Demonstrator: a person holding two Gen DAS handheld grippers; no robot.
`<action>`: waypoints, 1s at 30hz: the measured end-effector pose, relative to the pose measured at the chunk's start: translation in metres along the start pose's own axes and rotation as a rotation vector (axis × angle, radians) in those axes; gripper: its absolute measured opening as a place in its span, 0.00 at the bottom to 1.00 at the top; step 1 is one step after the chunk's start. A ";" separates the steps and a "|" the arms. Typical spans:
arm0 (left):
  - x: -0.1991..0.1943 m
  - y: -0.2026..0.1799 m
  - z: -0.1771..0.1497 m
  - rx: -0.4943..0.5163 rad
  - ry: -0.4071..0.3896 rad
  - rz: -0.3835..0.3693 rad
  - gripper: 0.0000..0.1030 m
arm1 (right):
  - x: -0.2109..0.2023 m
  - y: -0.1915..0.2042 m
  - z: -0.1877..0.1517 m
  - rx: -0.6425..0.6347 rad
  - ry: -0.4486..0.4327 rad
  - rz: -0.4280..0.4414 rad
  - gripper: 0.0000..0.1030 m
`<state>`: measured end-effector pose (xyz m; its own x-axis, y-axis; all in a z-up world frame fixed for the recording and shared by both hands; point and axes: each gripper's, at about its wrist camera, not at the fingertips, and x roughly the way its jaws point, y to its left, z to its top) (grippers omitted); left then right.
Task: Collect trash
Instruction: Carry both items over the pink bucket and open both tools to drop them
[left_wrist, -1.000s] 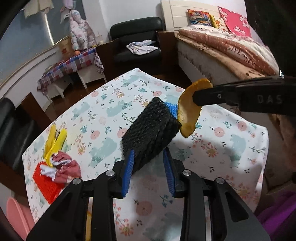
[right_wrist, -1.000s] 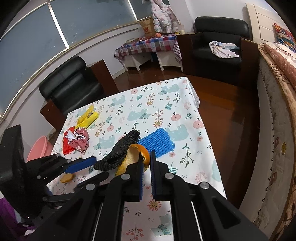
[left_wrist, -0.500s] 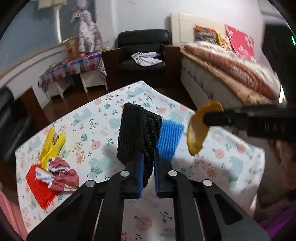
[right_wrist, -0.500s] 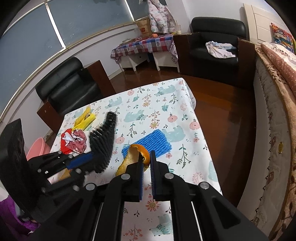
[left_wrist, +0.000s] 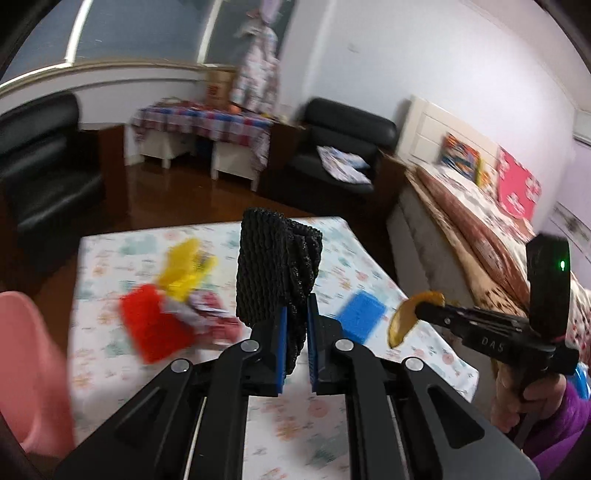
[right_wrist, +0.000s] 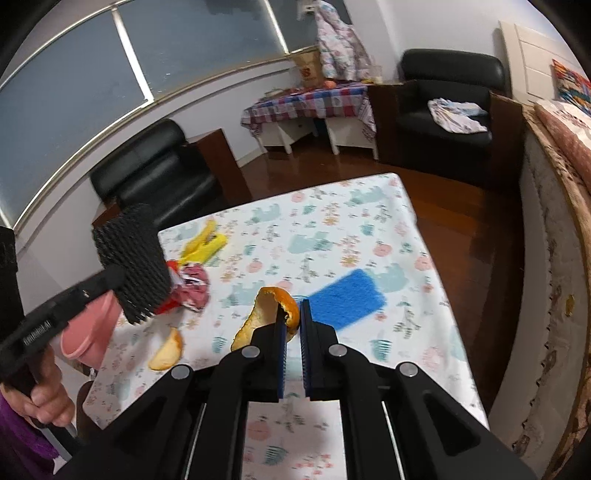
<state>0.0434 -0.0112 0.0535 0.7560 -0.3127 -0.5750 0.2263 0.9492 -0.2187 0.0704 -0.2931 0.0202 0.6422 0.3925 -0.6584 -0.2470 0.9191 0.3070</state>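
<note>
**Black net lifted, peel held**

Since a second ago, lifted clear of the table (right_wrist: 369, 221): the black net (left_wrist: 277, 273), then lying tilted on the cloth between wide jaws, now standing upright above it. Clamped at its lower edge by the left gripper (left_wrist: 295, 332), blue pads pressing into the mesh from both sides. Seen from the right wrist as a dark slab (right_wrist: 133, 266) raised over the table's left edge.

Pinched in the right gripper (right_wrist: 291, 325), jaws all but together: an orange peel (right_wrist: 273, 310), curling up and to the left of the pads, off the cloth. From the left wrist, the same peel (left_wrist: 410, 317) hanging at the tip of the right gripper (left_wrist: 428, 308), with a hand (left_wrist: 524, 398) and purple sleeve behind.

Lying on the table: a blue net (right_wrist: 347, 299), flat, just beyond the right gripper's tips; a red net (left_wrist: 151, 325) with crumpled wrapper (right_wrist: 192, 288) on it; a yellow wrapper (right_wrist: 203, 247) farther back; a second peel (right_wrist: 168, 350) near the front left edge. Left-wrist view blurred, so edges of the red heap hard to separate.

Beside the table's left edge, partly behind the black net, a pink bin (right_wrist: 92, 332).
</note>
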 end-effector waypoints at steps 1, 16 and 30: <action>-0.011 0.007 0.001 -0.009 -0.016 0.030 0.09 | 0.001 0.007 0.001 -0.013 0.001 0.011 0.06; -0.124 0.105 -0.023 -0.174 -0.141 0.281 0.09 | 0.033 0.160 0.022 -0.181 0.042 0.277 0.06; -0.154 0.186 -0.060 -0.343 -0.112 0.412 0.09 | 0.092 0.321 0.020 -0.387 0.115 0.414 0.06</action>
<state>-0.0676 0.2111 0.0545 0.8050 0.1058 -0.5838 -0.3011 0.9206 -0.2485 0.0653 0.0370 0.0719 0.3578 0.7032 -0.6144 -0.7224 0.6254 0.2951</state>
